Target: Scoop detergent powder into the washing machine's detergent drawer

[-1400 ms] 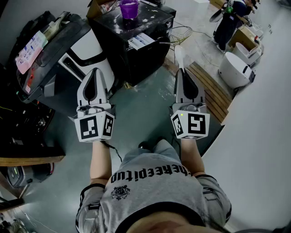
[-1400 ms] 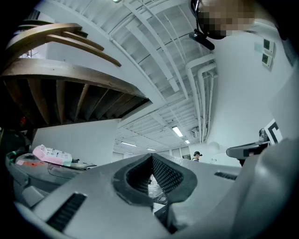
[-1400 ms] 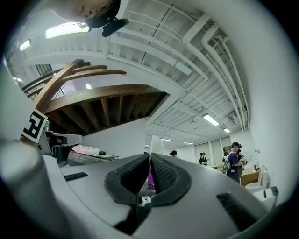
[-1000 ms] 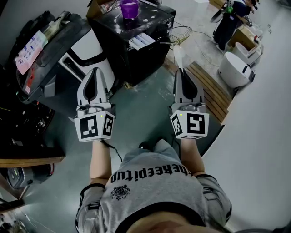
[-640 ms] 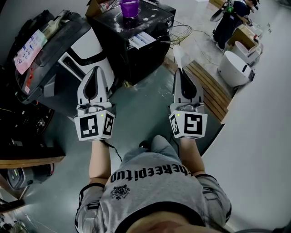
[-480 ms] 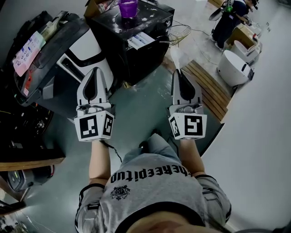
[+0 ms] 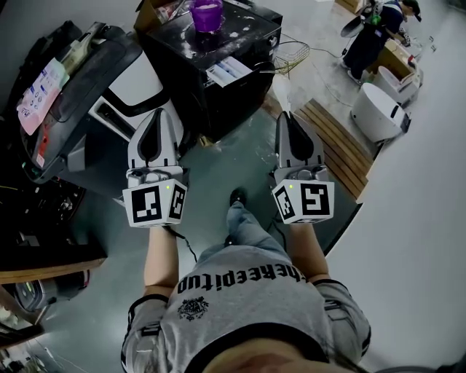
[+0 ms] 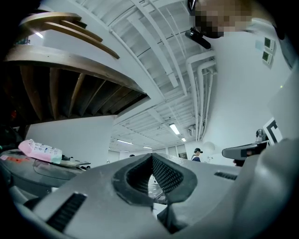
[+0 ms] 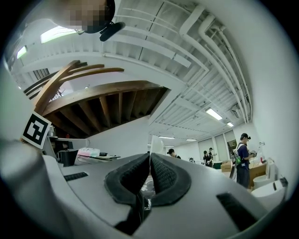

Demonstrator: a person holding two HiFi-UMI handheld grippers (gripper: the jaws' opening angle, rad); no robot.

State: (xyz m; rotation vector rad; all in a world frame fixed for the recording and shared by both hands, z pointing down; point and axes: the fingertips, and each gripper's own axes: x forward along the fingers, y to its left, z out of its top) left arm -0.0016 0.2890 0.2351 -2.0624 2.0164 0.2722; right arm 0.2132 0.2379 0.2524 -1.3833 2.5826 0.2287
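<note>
Since the earlier frames a dark shoe (image 7: 237, 197) has swung forward between the two tools, and the black counter (image 7: 247, 25) and the washing machine (image 7: 135, 73) sit slightly lower in the head view. I read that as the person walking toward them, so the task is only at the approach and no powder has been scooped yet. The left hand-held gripper (image 7: 156, 114) points ahead with its jaws closed tip to tip on nothing. The right hand-held gripper (image 7: 287, 116) is clamped on a thin white scoop (image 7: 281, 91) that sticks out past its tips. A purple cup (image 7: 207, 13), probably the detergent, stands on the counter amid white spills, well ahead of both tools. The detergent drawer itself cannot be picked out from here. As for writing, the grey shirt (image 7: 240, 291) carries print seen upside down that seems to read "thekeepitup". A white label (image 7: 228, 71) on the counter's front and a pink packet (image 7: 40, 84) on the machine's dark lid both bear print too small to read.
</note>
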